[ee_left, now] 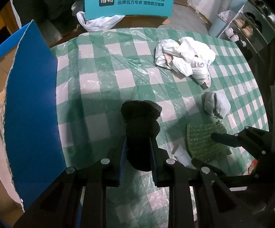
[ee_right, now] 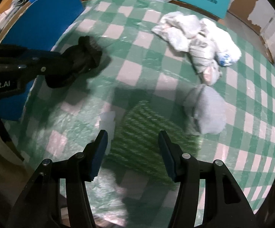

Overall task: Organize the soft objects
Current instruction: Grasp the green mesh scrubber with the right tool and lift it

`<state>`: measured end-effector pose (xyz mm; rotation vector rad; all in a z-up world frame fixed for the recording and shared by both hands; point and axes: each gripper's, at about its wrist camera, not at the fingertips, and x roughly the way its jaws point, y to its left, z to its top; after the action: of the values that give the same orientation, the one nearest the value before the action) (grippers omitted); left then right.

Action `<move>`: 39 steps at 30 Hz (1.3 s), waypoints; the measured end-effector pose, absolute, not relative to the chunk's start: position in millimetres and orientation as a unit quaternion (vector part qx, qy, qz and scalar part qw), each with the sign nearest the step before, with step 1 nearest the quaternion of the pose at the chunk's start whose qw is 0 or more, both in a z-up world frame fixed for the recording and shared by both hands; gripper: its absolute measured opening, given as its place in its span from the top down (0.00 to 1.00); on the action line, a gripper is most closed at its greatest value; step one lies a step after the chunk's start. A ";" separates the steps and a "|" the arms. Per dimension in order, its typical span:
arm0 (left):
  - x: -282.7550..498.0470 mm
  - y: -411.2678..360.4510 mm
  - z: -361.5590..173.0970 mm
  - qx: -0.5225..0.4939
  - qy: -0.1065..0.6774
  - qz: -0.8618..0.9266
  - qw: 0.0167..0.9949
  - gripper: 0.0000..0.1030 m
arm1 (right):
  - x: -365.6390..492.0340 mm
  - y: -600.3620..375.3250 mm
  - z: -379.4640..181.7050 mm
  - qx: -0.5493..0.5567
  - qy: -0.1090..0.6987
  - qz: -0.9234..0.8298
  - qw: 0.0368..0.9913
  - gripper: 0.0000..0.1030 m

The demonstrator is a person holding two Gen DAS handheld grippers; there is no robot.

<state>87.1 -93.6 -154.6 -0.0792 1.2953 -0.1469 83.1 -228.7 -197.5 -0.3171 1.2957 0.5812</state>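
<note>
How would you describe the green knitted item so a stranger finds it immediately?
Look at the table with the green-and-white checked cloth. At its near edge, between the open right gripper fingers, lies the green ribbed knitted piece. The grey rolled cloth beside it is smooth and pale.

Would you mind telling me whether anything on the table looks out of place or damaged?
The white plastic bag lies crumpled at the table's far side. The blue box's flap edge looks torn and ragged. The grey bundle and green knit lie loose, and nothing looks spilled.
</note>
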 end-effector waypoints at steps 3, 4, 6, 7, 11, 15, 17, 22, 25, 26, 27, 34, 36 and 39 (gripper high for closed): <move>84.5 -91.8 -151.9 -0.036 0.600 -0.070 0.796 0.78 | 81.3 -225.7 -194.4 -0.152 0.589 0.267 0.747 0.46; 83.6 -91.3 -151.2 -0.035 0.599 -0.070 0.797 0.78 | 81.5 -225.4 -193.6 -0.151 0.590 0.264 0.748 0.46; 81.4 -89.9 -150.5 -0.033 0.598 -0.070 0.798 0.78 | 82.2 -228.3 -192.2 -0.148 0.592 0.256 0.750 0.46; 80.3 -89.2 -150.5 -0.032 0.598 -0.070 0.798 0.78 | 83.0 -230.4 -192.4 -0.147 0.594 0.251 0.750 0.44; 77.4 -86.3 -150.9 -0.032 0.599 -0.070 0.797 0.78 | 88.5 -240.3 -197.2 -0.144 0.602 0.231 0.751 0.42; 76.1 -85.1 -150.5 -0.032 0.598 -0.069 0.798 0.78 | 93.6 -248.7 -206.5 -0.131 0.615 0.218 0.746 0.42; 75.8 -85.0 -150.1 -0.031 0.598 -0.070 0.798 0.78 | 95.6 -251.9 -212.2 -0.131 0.620 0.212 0.744 0.42; 74.4 -85.8 -147.6 -0.030 0.597 -0.071 0.799 0.81 | 98.1 -261.2 -220.3 -0.116 0.625 0.211 0.743 0.41; 73.7 -86.8 -146.4 -0.030 0.597 -0.072 0.799 0.81 | 98.0 -264.0 -223.0 -0.116 0.621 0.212 0.746 0.43; 73.3 -86.8 -146.1 -0.029 0.596 -0.072 0.799 0.81 | 94.5 -263.2 -222.2 -0.121 0.618 0.213 0.747 0.47; 73.3 -86.7 -146.1 -0.030 0.597 -0.072 0.799 0.81 | 93.3 -262.4 -222.2 -0.125 0.615 0.214 0.749 0.52; 71.1 -87.8 -145.7 -0.026 0.595 -0.073 0.800 0.83 | 89.7 -278.9 -222.1 -0.121 0.610 0.202 0.756 0.86; 69.8 -87.8 -143.6 -0.026 0.592 -0.075 0.802 0.84 | 92.0 -281.6 -218.9 -0.123 0.607 0.200 0.759 0.87; 68.2 -87.4 -139.7 -0.026 0.587 -0.076 0.805 0.85 | 99.7 -284.0 -208.7 -0.122 0.598 0.200 0.767 0.87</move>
<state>68.2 -87.4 -139.7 -0.0567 1.2577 -0.1629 99.7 -284.0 -208.7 -0.2648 1.2987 0.4339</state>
